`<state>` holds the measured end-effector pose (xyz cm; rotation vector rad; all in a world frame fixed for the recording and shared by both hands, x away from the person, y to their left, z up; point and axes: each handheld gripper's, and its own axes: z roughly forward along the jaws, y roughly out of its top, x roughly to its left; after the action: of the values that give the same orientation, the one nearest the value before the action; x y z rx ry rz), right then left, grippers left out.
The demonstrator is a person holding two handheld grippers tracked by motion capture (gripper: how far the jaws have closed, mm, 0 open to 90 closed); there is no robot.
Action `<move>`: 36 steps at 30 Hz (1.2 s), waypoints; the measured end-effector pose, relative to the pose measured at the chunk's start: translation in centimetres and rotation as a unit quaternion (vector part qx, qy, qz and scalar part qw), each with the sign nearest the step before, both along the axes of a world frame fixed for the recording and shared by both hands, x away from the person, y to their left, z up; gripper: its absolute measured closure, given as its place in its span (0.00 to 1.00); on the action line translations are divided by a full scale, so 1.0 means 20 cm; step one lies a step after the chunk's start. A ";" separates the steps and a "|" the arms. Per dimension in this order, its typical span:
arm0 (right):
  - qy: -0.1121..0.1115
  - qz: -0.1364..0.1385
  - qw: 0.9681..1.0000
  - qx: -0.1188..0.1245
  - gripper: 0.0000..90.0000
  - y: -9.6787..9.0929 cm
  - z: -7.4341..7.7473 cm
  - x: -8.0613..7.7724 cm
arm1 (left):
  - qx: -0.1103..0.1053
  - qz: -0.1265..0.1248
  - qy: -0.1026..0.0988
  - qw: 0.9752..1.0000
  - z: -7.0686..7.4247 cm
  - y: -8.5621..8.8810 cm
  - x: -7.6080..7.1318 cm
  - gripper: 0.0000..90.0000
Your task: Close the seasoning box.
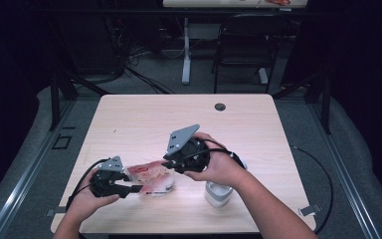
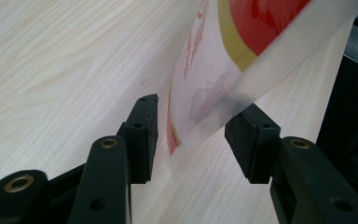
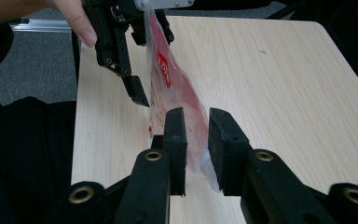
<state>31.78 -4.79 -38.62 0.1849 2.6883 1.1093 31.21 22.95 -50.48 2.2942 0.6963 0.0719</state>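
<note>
A clear plastic pouch (image 1: pixel 149 174) with red print lies near the table's front edge between my two grippers. My left gripper (image 1: pixel 135 189) points right at it. In the left gripper view the pouch (image 2: pixel 214 70) hangs between the open jaws (image 2: pixel 198 126): its clear edge rests by the right pad (image 2: pixel 251 140) and a gap shows at the left pad. My right gripper (image 1: pixel 168 164) reaches in from the pouch's other end. In the right gripper view the pouch (image 3: pixel 168 84) runs between the parted pads (image 3: pixel 196 126), with the left gripper (image 3: pixel 154 65) at its far end.
A white container (image 1: pixel 218 193) stands on the light wooden table (image 1: pixel 144 119) under my right forearm. A cable hole (image 1: pixel 220 106) sits near the far edge. A dark chair (image 1: pixel 243 45) and desk legs stand beyond the table.
</note>
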 end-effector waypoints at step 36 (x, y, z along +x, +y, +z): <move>-0.001 -0.021 0.999 0.040 0.73 -0.12 0.07 -0.04 | 0.007 0.003 0.002 1.000 -0.01 0.01 0.00 0.57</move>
<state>30.96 -7.26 -37.31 0.2522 2.6271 1.2039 31.17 23.17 -50.76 2.3063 0.7064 0.0740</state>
